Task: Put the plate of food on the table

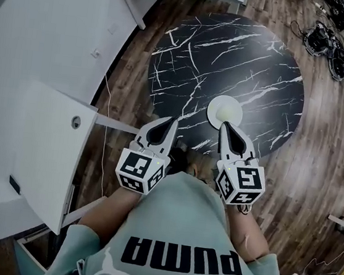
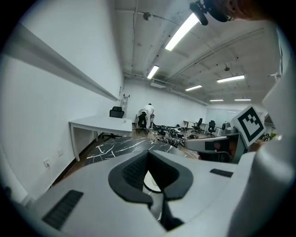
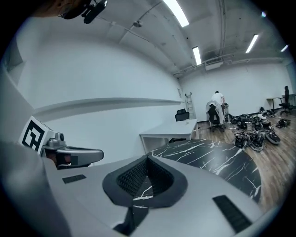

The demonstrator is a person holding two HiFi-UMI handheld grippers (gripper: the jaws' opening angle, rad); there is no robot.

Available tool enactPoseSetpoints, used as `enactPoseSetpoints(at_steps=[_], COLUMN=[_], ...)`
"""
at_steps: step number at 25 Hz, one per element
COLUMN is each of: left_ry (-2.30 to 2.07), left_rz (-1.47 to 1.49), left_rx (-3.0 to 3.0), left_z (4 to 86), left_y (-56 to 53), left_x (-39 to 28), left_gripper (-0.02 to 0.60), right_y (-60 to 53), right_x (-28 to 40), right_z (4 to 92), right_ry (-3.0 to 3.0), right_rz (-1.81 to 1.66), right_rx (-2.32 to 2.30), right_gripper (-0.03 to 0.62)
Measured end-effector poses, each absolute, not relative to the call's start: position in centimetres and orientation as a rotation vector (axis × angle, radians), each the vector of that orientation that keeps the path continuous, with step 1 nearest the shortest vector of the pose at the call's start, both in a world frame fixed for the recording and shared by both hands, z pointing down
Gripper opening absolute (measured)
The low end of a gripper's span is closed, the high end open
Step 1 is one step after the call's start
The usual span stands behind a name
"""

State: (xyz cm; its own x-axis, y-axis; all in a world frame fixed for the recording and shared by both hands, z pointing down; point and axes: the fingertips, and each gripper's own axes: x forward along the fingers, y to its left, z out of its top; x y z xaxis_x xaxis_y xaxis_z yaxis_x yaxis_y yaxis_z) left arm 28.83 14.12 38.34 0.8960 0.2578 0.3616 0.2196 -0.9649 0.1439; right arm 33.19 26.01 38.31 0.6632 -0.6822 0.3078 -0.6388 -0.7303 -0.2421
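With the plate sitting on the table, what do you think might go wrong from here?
1. The round white plate of pale food sits near the closest edge of the round black marble table. In the head view the shut right tool ends right at its rim, so a stray swing might knock it off.
2. Dark cables and gear lie on the wooden floor beyond the table, a likely trip hazard.

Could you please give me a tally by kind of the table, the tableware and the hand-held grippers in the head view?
Round marble table: 1
White plate: 1
Hand-held grippers: 2 (left hand-held gripper, right hand-held gripper)
Total: 4
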Motion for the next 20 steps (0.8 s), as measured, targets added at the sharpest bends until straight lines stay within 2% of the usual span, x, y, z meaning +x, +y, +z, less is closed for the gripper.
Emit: enactPoseSetpoints(at_steps=[20], left_ry=[0.157], left_rz=[0.416], left_rx=[3.086], left_z=[32.8], left_y=[9.0], left_x=[20.1], left_gripper=[0.006], right_y=[18.1], right_x=[26.4], right_z=[32.4], right_ry=[1.397], right_rz=[-0.428], right_rx=[-2.691], right_gripper=[0.009])
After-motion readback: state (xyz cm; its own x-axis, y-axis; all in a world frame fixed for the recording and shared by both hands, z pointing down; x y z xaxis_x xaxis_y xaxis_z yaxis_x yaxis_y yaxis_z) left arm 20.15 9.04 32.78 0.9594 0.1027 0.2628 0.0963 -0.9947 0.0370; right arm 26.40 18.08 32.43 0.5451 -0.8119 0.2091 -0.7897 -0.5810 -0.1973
